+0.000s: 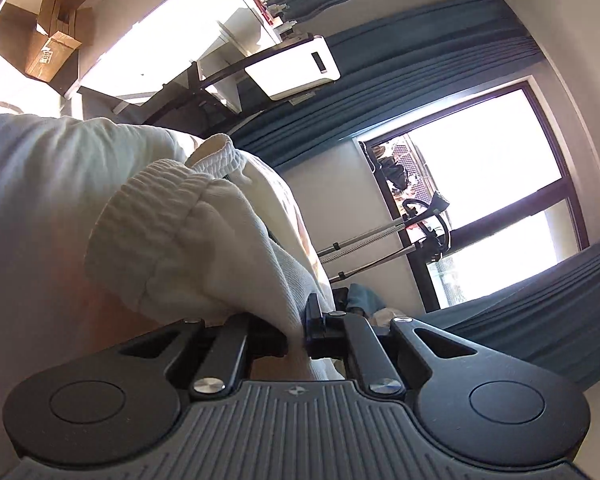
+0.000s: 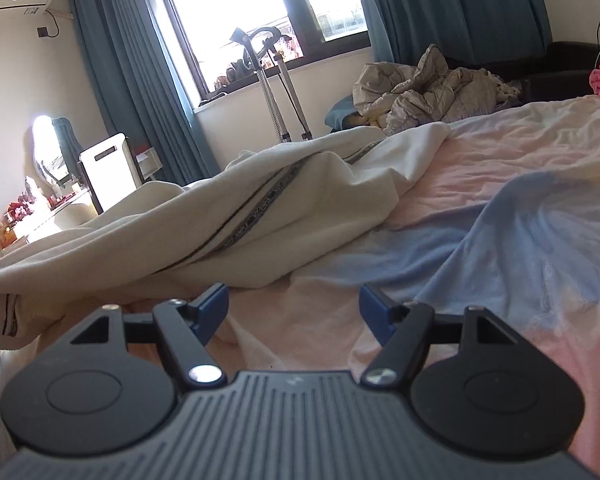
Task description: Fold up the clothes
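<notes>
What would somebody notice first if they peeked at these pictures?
Probably the big cream garment with dark stripes, stretched across the left side of the pink and blue bedsheet. In the left wrist view its ribbed cuff bulges right in front, pinched in the shut left tool. The right tool stands open over the sheet, holding nothing, and a bright window with teal curtains glows behind.

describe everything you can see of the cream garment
The cream garment looks like soft knit trousers: a ribbed elastic cuff, and a dark stripe with lettering down its length. It lies stretched and rumpled across the pink and blue bedsheet, one end lifted. The left claw is shut on the fabric near the cuff. The right claw is open, apart from it.
</notes>
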